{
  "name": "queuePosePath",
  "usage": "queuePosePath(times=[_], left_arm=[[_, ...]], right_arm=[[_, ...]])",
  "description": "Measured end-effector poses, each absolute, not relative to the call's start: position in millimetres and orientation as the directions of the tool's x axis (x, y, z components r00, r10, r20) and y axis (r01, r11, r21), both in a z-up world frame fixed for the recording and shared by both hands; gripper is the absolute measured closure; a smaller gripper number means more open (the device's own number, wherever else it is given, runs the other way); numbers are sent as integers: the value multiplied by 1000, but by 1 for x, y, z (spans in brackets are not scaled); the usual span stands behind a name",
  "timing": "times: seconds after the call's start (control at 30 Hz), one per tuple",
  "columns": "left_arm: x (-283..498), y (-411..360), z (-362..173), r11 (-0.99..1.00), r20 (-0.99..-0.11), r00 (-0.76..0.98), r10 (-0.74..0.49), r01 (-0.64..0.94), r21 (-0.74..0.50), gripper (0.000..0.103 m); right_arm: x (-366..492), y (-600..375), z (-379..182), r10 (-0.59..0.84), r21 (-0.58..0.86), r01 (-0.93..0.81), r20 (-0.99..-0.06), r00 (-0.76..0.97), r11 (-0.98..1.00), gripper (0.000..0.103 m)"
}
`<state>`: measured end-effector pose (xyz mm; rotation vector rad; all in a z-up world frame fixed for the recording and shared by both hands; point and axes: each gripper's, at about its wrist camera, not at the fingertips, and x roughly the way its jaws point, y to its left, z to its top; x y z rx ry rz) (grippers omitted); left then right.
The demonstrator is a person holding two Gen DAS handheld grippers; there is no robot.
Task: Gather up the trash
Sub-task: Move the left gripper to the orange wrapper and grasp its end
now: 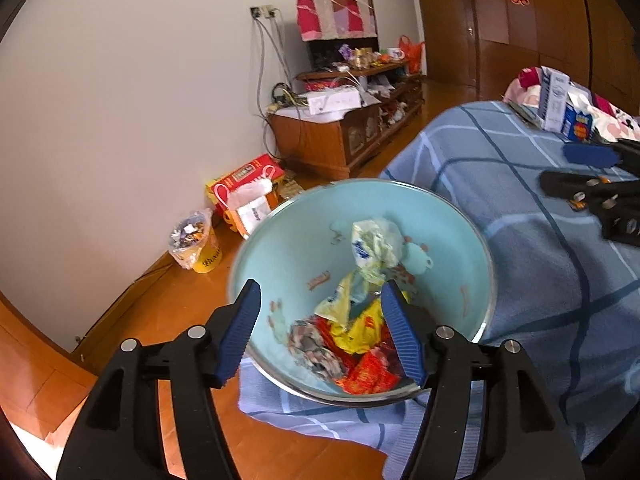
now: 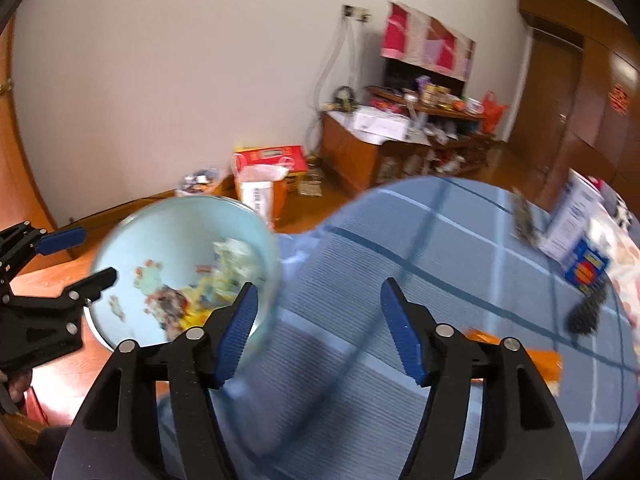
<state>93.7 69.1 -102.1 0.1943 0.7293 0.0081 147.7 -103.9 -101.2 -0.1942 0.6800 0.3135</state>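
At the bed's corner, a pale blue bowl (image 1: 440, 216) sits on the blue checked blanket (image 1: 532, 272), its rim hanging partly over the wooden floor (image 1: 192, 300). Wrappers (image 1: 360, 320) lie heaped in the bowl: a crumpled white-and-yellow one on top, yellow and red ones beneath, a greyish one beside them. The left tongs (image 1: 320, 332) hover over the bowl's near side, their blue pads spread wide and touching nothing; the wrappers show between them but lie below. The right tongs (image 2: 316, 328) stand just as wide, empty, over the blanket just right of the bowl, with the view blurred. An orange wrapper (image 2: 540, 360) lies on the blanket just beyond the right pad. Farther up the bed rest white and blue boxes (image 2: 576, 232). Against the wall sit a red carton (image 1: 244, 192) and a wooden cabinet (image 1: 320, 136).
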Motion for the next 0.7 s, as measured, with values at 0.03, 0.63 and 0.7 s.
queuePosePath(times=[0.03, 0.63, 0.7], left_arm=[[93, 64, -104, 980, -662, 746, 71, 71, 185, 41], [117, -49, -91, 947, -630, 775, -48, 235, 218, 35], [122, -68, -89, 940, -629, 774, -73, 264, 216, 34]], right_arm=[[145, -116, -102, 204, -72, -325, -644, 737, 943, 38], [91, -342, -122, -113, 2, 152, -659, 743, 988, 24], [83, -357, -124, -136, 3, 183, -658, 741, 983, 24]])
